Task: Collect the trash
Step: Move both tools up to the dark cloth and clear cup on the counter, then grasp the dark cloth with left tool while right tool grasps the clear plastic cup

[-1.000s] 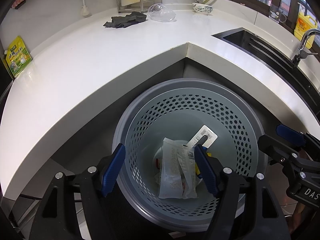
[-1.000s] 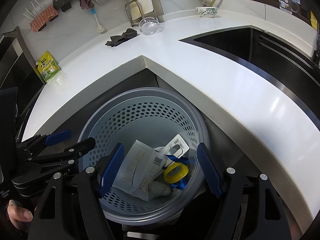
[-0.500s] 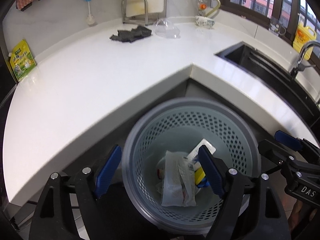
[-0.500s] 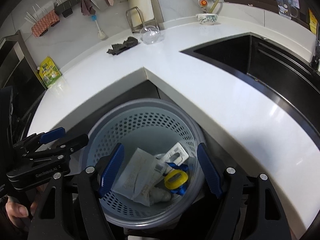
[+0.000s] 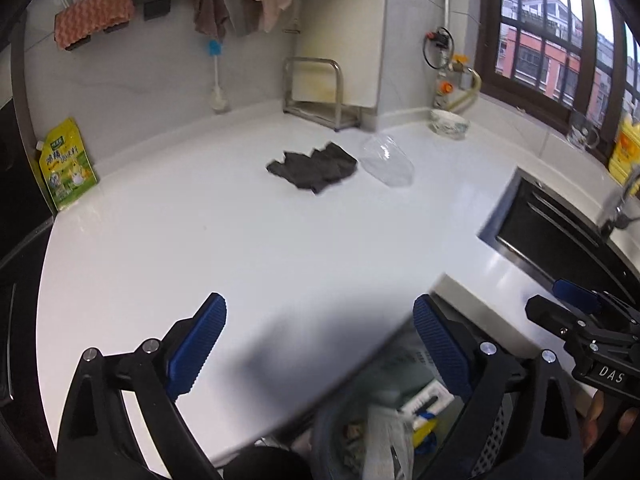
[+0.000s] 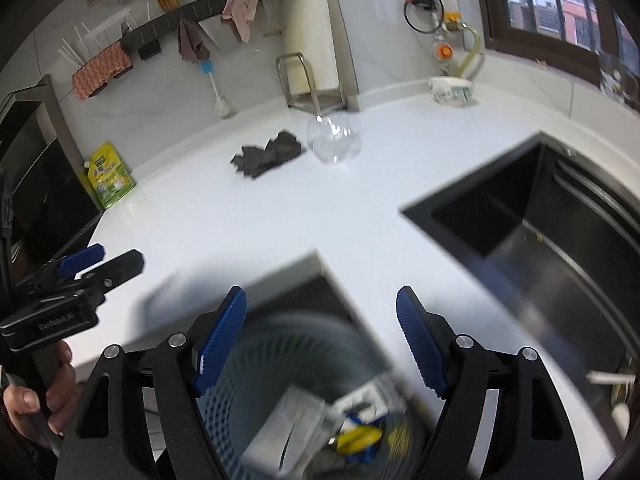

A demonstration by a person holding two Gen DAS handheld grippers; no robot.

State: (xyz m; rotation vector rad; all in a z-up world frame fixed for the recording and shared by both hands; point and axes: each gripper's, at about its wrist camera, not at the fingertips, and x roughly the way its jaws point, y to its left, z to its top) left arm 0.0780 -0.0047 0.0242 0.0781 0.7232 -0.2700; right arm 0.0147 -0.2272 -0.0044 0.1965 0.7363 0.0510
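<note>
Left wrist view: the left gripper (image 5: 318,344) has nothing in it and its jaws are opening, already spread about as wide as they go. The fingers (image 5: 196,344) hang over the white worktop (image 5: 240,248), and the trash basket (image 5: 400,420) sits below and a bit right of them, tucked under the worktop corner, with wrappers and a yellow bit inside. My guess is it's parked there so stuff can go straight down off the edge. Well ahead of the fingers lie a dark rag (image 5: 314,166) and, just beside it, a clear plastic cup (image 5: 388,160) on its side. Those look like the next trash candidates. The right gripper (image 5: 580,320) pokes in from the right.

Right wrist view: the right gripper (image 6: 320,344) is also empty, its fingers (image 6: 218,340) set wide apart. The basket (image 6: 256,360) is right beneath and between them, blurry. The rag (image 6: 266,154) and the cup (image 6: 332,140) sit well ahead, slightly left of centre, touching or nearly so. The sink (image 6: 520,220) is off to the right. The left gripper (image 6: 80,276) shows at the left, a hand (image 6: 36,396) around its handle.
</note>
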